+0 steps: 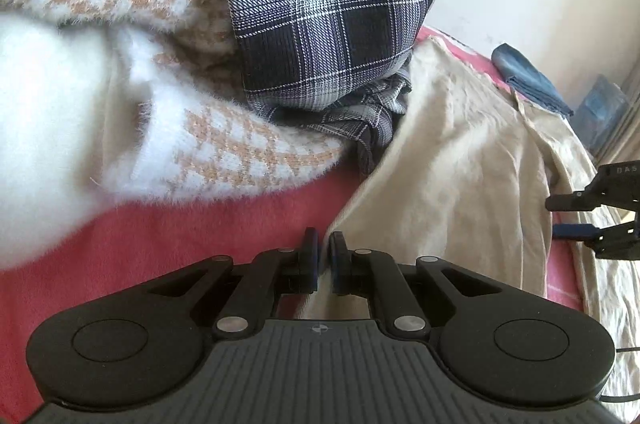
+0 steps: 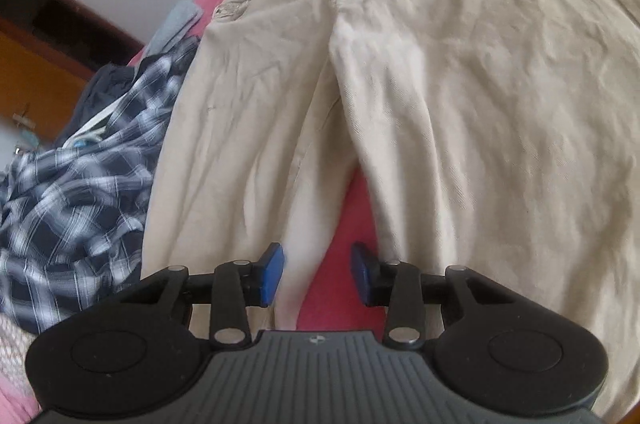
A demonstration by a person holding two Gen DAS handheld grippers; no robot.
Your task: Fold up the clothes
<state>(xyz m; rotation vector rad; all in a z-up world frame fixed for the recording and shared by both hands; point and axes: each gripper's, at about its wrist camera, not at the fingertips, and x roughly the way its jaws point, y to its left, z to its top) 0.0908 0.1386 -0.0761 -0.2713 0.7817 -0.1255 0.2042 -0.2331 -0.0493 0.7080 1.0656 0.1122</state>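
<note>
Beige trousers (image 2: 460, 84) spread flat on a pink bed cover (image 1: 160, 232), filling the middle and right of the right wrist view. Waistband and a pocket at the top of that frame, two legs running down toward the camera, a strip of pink cover showing between them near the bottom.

Right hand-held gripper (image 2: 318, 274) at the bottom middle of its own view, blue pads (image 2: 272, 274) apart, nothing pinched. One pad over the inner edge of the left trouser leg, the other over the pink strip. Same gripper also seen at the right edge of the left wrist view (image 1: 576, 220), black with a bit of blue, low over the trousers.

Left hand-held gripper (image 1: 324, 264) at the bottom middle of the left wrist view, clenched on the edge of the trousers (image 1: 460, 152), a thin fold of beige cloth between the tips.

Only in the left wrist view: a fluffy white and tan sweater (image 1: 120, 44) filling the upper left, and folded blue jeans (image 1: 528, 80) at the upper right by the wall.

Dark checked shirt (image 1: 320, 4) at top middle there; crumpled at the left (image 2: 80, 184) in the right wrist view, beside the trousers.
</note>
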